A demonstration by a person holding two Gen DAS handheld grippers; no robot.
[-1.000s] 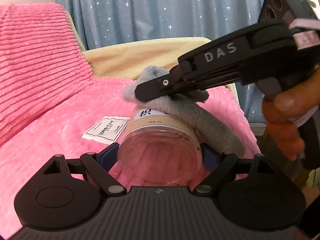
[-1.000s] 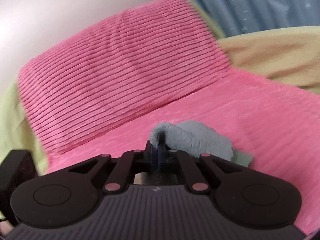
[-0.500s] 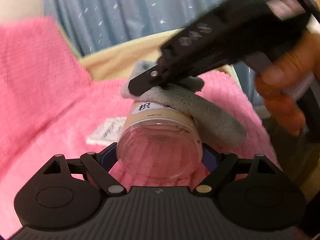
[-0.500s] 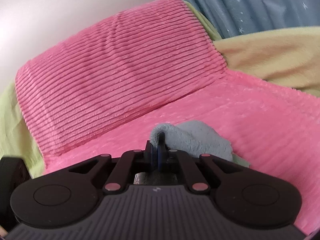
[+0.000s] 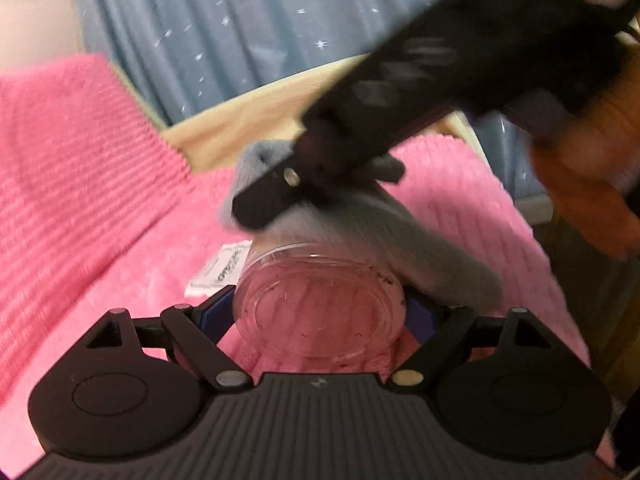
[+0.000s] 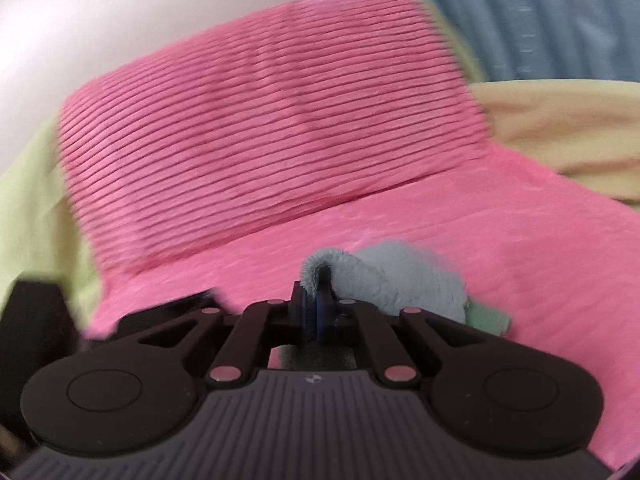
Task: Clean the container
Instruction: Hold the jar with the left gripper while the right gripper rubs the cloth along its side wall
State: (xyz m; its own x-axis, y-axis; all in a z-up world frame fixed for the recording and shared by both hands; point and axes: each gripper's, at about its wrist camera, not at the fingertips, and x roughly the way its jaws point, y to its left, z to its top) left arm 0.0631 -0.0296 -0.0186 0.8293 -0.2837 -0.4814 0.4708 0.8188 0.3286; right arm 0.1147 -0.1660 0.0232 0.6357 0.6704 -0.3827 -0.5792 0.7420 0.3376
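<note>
The left tongs (image 5: 320, 312) are matte black, with a ribbed grey housing, two round discs, silver rivets on angled link arms and blue inner pads. The right tongs (image 6: 318, 304) match, rivets pinkish; markings on their side blur.

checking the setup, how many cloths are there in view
1: a grey cloth pinched in the right gripper, draped over the top of the clear jar. Another could lie hidden behind the jar.
</note>
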